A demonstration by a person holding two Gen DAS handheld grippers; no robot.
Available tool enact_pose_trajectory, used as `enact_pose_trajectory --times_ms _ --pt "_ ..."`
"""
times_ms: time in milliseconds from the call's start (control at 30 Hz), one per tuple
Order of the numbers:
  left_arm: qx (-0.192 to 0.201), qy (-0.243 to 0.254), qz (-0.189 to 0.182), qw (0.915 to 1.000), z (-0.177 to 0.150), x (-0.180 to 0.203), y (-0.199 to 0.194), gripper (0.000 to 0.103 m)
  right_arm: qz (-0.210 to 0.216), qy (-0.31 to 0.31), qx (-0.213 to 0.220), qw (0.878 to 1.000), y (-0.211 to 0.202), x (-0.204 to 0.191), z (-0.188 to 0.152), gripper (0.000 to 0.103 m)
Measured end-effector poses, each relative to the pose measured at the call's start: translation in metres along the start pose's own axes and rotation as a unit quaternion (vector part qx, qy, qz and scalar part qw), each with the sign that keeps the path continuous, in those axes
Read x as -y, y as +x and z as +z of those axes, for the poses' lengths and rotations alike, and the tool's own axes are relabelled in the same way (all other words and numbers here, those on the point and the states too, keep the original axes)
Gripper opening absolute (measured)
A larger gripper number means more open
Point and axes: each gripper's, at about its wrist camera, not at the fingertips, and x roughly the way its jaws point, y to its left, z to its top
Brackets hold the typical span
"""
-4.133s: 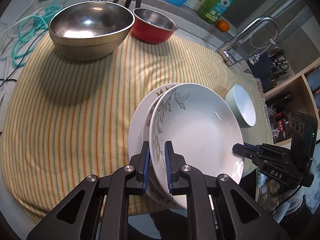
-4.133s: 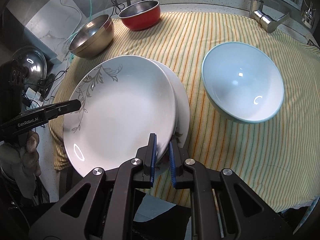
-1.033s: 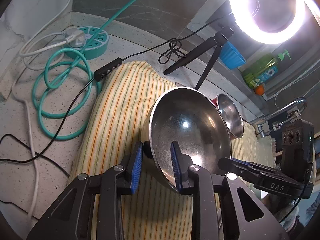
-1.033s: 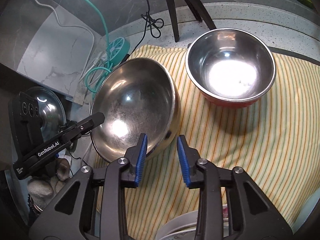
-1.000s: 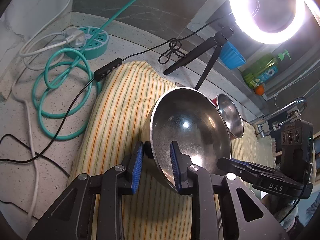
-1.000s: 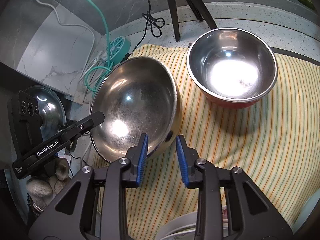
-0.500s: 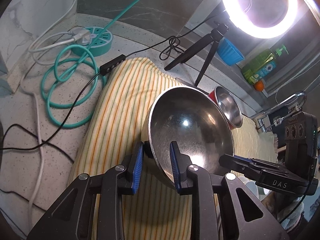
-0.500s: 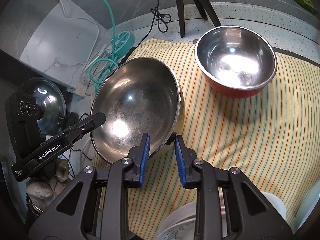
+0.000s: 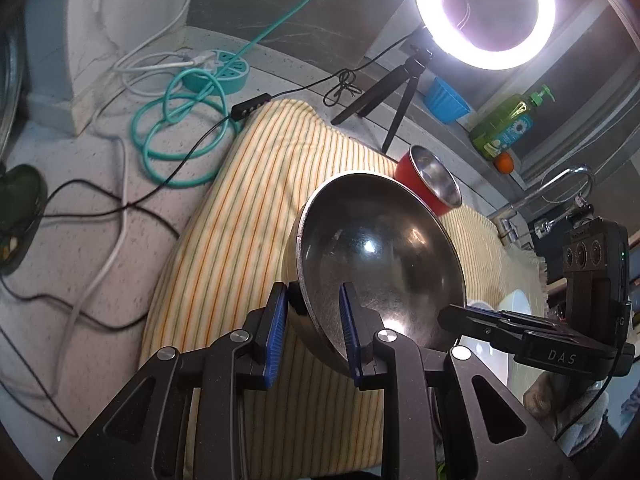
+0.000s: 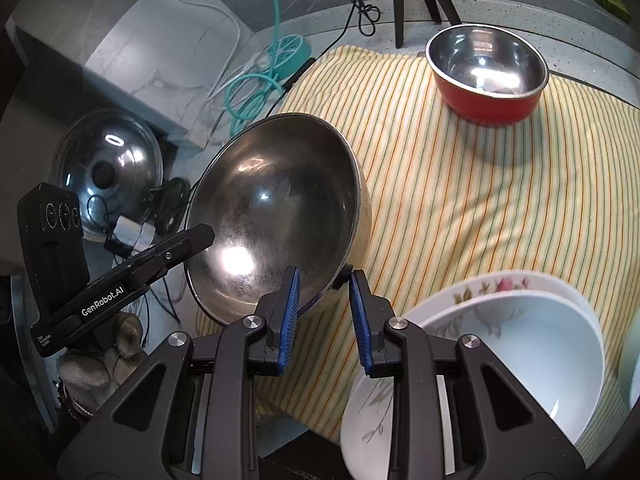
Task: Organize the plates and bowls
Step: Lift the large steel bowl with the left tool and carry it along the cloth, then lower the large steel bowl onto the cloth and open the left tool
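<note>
Steel bowl (image 9: pixel 380 264) hangs tilted above the striped cloth (image 9: pixel 248 208), pinched at opposite sides of its rim by both grippers. Left gripper (image 9: pixel 312 328) points steeply downward with its blue pads nearly together, one inside the bowl wall and one outside. Right gripper (image 10: pixel 325 312) points down at a similar slant and clamps the near rim the same way, narrowly parted around the metal. Ahead of the right gripper and well apart sits a red bowl (image 10: pixel 488 76) on the cloth; just right of its fingers and below them lie stacked white plates (image 10: pixel 516 344) with a floral print. Seen from the right wrist, the left gripper's body reads "GenRobot.AI"; from the left wrist, the right gripper's reads "DAS". A gloved hand (image 10: pixel 100 352) holds the left gripper.
</note>
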Motion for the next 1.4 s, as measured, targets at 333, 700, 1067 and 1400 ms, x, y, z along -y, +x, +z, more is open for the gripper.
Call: enact_pose_trajectory --times_ms 333,700,1067,1400 --pt "0.002 -0.025 0.009 0.9996 -0.038 -0.005 -0.018 0.023 0.007 -0.016 -0.023 1.0 0.002 -0.01 -0.037 0.026" --pt "-0.002 -0.037 0.019 0.9991 -0.058 -0.011 -0.022 0.023 0.012 -0.025 -0.042 0.999 0.008 -0.013 -0.056 0.027" --pt "-0.017 -0.041 0.023 0.9988 -0.065 -0.015 -0.021 0.023 0.017 -0.034 -0.052 0.998 0.014 -0.014 -0.062 0.027" --pt "-0.013 -0.042 0.029 0.9986 -0.063 -0.015 -0.023 0.026 -0.001 -0.066 -0.039 0.997 0.009 -0.02 -0.062 0.029"
